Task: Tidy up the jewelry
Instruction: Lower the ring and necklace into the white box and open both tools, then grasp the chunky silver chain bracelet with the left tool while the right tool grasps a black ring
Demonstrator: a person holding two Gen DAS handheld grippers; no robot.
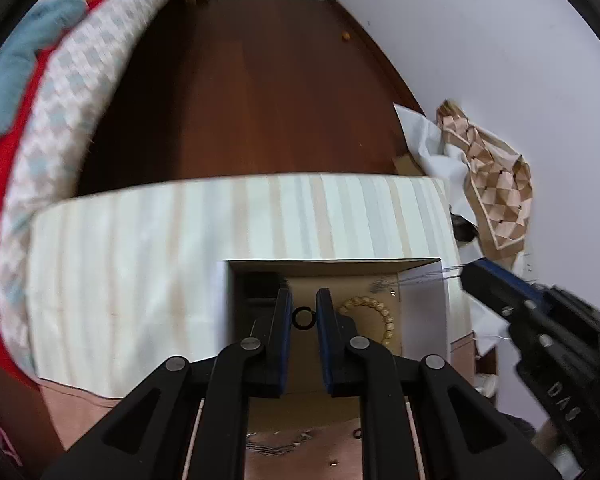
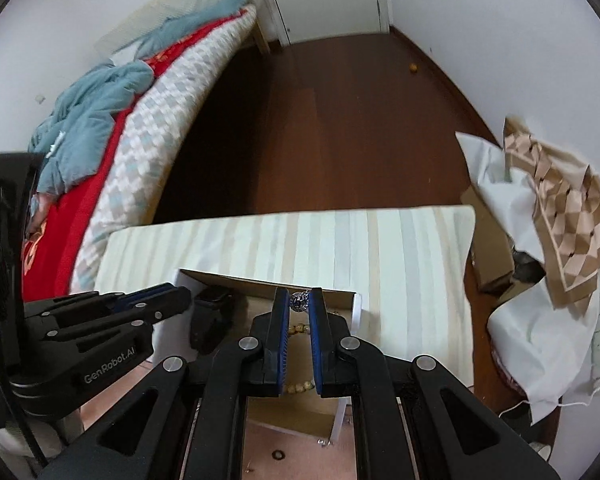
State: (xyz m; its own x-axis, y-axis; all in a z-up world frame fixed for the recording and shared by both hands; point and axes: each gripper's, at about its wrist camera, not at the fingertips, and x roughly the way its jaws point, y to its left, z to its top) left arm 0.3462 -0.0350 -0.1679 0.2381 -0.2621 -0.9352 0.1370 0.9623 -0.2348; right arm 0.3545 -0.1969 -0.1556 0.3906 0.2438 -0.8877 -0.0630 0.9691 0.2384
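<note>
A shallow cardboard box point(image 1: 420, 300) stands on a striped cloth and holds a yellow bead bracelet point(image 1: 374, 312) and a dark object at its left. My left gripper point(image 1: 304, 306) hovers over the box, shut on a small black ring point(image 1: 303, 317). My right gripper point(image 2: 299, 300) is shut on a silver pendant point(image 2: 298, 301) whose thin chain point(image 1: 420, 276) trails over the box's right wall. The box point(image 2: 340, 294) and the beads point(image 2: 300, 388) also show in the right wrist view, with a black watch point(image 2: 212, 312) inside at the left.
A bed with red, blue and checked covers point(image 2: 112, 152) lies to the left. Dark wood floor point(image 1: 252, 92) lies beyond the cloth. White and tan patterned fabric point(image 2: 556, 220) is piled at the right by the wall. Small loose items point(image 1: 278, 446) lie on the pink surface nearby.
</note>
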